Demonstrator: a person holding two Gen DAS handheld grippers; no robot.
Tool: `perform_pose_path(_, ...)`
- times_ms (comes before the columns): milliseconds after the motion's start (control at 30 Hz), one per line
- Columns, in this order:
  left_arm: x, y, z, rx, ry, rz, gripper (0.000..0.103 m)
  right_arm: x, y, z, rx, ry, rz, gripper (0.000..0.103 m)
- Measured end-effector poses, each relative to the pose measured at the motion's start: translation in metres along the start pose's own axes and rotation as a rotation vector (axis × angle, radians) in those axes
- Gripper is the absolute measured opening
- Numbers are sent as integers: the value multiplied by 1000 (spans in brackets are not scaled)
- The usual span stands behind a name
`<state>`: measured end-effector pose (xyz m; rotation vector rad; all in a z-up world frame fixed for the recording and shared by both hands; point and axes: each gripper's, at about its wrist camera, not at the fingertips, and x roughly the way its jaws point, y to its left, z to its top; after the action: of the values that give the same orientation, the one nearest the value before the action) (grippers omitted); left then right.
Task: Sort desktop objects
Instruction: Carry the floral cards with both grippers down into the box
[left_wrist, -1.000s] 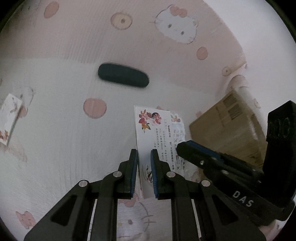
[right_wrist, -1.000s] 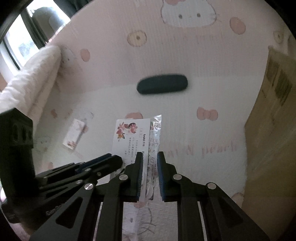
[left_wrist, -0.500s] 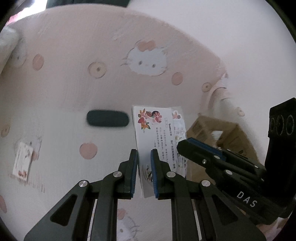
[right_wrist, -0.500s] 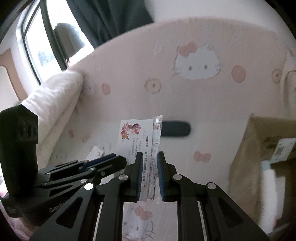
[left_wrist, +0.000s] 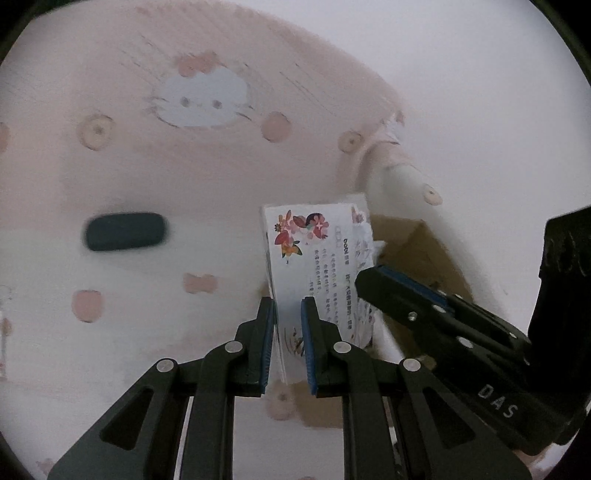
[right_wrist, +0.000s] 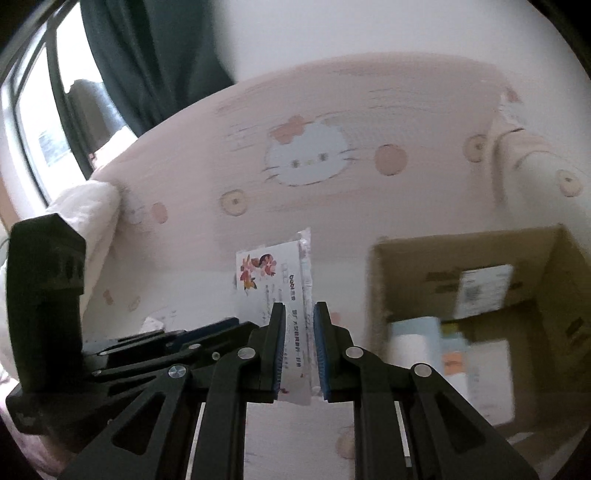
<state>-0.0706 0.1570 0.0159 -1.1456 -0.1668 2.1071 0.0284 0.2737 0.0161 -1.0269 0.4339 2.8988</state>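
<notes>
**White flowered packet clamped by both grippers at once**

Left wrist view: one white packet (left_wrist: 317, 258), printed with a cluster of flowers and lines of small text, stands upright in the air between the blue pads of the left gripper (left_wrist: 287, 306). The jaws are nearly together and pinch its lower left edge, so the packet rises straight up and forward from the fingertips. One second tool, the right gripper (left_wrist: 369, 278), reaches in from the right side and its tip meets the packet's right edge. One dark oval object (left_wrist: 123, 232) lies on the pink cartoon-cat bedding (left_wrist: 110, 177), well apart to the left of the packet. One brown cardboard box (left_wrist: 417, 243) shows partly behind the packet and the right gripper.

Right wrist view: the same single packet (right_wrist: 275, 273) is gripped between the right gripper (right_wrist: 299, 310), whose jaws are drawn in tight on the crinkled clear seam at the packet's right edge. The printed face extends to the left of the fingers, and the seam rises above them. One left gripper (right_wrist: 236, 325) comes in low from the left, its tip at the packet's lower left part. One open cardboard box (right_wrist: 461, 291), with blurred light-coloured contents, sits to the right, near the packet but not touching it. One dark curtain (right_wrist: 155, 55) and one window (right_wrist: 33, 110) fill the upper left.
</notes>
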Motion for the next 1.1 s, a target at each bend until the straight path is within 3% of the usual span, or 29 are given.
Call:
perform_pose_path(267, 41, -53, 13, 82, 41, -91, 17, -22, -55, 7, 37, -2, -113, 13)
perform_pose_path(600, 91, -102, 9, 87, 201, -214, 17, -47, -114, 8, 141, 4, -164, 13)
perform_pose_path(800, 124, -117, 6, 67, 307, -234, 17, -41, -142, 4, 159, 68, -231, 13)
perform_pose_path(1100, 172, -122, 9, 18, 449, -212, 16, -16, -200, -11, 302, 224, -287, 13)
